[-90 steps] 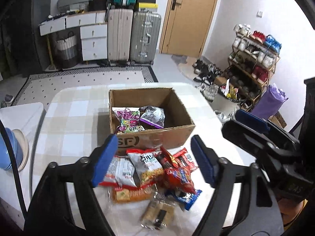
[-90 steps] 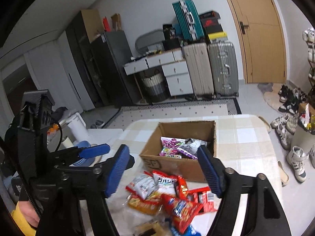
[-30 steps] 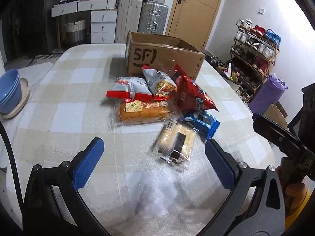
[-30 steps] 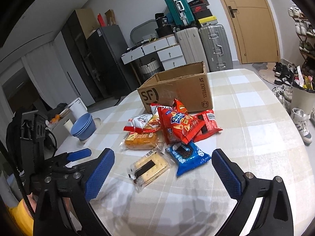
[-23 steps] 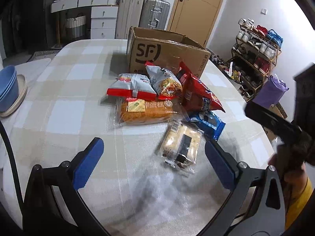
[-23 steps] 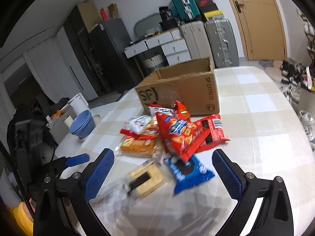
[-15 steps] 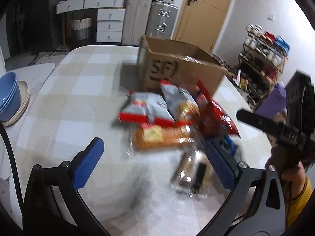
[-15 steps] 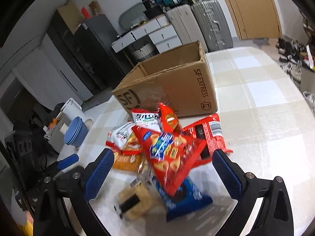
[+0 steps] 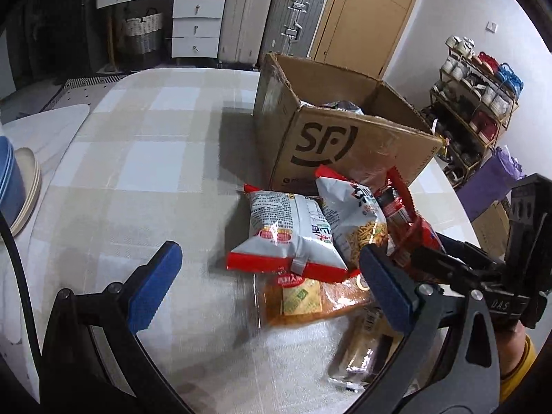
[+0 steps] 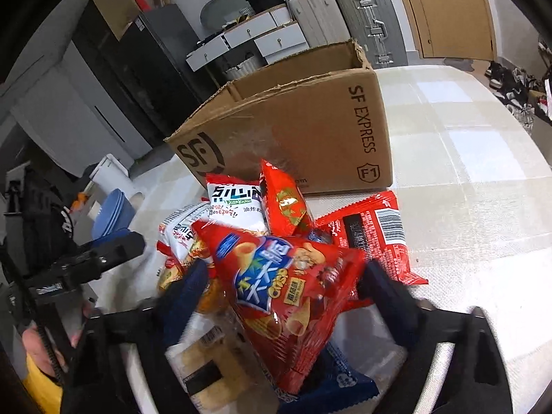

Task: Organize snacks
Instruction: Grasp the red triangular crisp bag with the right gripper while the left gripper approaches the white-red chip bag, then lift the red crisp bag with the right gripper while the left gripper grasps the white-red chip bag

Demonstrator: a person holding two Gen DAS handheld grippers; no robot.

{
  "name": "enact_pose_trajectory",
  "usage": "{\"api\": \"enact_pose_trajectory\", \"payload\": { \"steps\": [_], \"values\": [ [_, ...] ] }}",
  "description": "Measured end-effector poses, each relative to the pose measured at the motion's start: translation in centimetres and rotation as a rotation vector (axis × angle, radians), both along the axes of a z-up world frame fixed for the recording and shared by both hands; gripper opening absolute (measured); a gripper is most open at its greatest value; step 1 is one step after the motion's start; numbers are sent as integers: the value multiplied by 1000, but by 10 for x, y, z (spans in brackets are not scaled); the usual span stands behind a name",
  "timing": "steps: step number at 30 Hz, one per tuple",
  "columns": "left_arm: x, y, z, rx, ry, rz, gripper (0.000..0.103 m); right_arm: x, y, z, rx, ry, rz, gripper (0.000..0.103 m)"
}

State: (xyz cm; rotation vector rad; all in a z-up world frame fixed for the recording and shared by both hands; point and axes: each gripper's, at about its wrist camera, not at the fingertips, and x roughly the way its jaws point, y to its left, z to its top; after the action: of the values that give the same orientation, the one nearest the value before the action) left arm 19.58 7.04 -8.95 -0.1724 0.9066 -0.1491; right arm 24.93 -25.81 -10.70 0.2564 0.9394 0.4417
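An open cardboard box (image 9: 345,145) (image 10: 293,127) stands on the checked table (image 9: 138,158), with a pile of snack packs in front of it. My right gripper (image 10: 284,291) is low over the pile. Its jaws are closing, with a red crisp bag (image 10: 283,286) between them and the pads at the bag's edges. My left gripper (image 9: 270,289) is open above the table. A white-and-red bag (image 9: 289,231) lies just ahead of it and an orange packet (image 9: 303,300) lies between its fingers. A cracker pack (image 10: 207,372) and a blue cookie pack (image 10: 331,386) lie under the red bag.
Stacked blue bowls (image 9: 8,179) (image 10: 110,214) sit off the table's left side. A flat red packet (image 10: 376,231) lies right of the pile. The other gripper (image 9: 483,265) shows at the right edge. A shoe rack (image 9: 476,103), suitcases and drawers stand beyond.
Both grippers have moved forward and lower towards the snack pile. The right jaws have narrowed around the red crisp bag. The left jaws have stayed wide.
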Motion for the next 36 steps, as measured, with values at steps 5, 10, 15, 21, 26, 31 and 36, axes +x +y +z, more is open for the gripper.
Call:
{"api": "enact_pose_trajectory", "payload": {
  "steps": [5, 10, 15, 21, 26, 31, 36],
  "values": [
    [7, 1, -3, 16, 4, 15, 103, -4, 3, 0, 4, -19, 27, 69],
    [10, 3, -3, 20, 16, 19, 103, -8, -4, -3, 58, -21, 29, 61],
    [8, 5, -4, 40, 17, 14, 103, -17, -14, 1, 127, -54, 9, 58],
    [14, 4, -5, 6, 64, -7, 102, -25, -27, 2, 224, -75, 17, 58],
    [27, -13, -7, 49, 85, -31, 103, -30, -35, -1, 269, -85, 16, 58],
    [47, -26, -18, 90, 144, -58, 103, -37, -38, 0, 289, -111, 35, 58],
    [55, -24, -26, 94, 180, -28, 99, -40, -45, -1, 319, -114, 35, 58]
  ]
}}
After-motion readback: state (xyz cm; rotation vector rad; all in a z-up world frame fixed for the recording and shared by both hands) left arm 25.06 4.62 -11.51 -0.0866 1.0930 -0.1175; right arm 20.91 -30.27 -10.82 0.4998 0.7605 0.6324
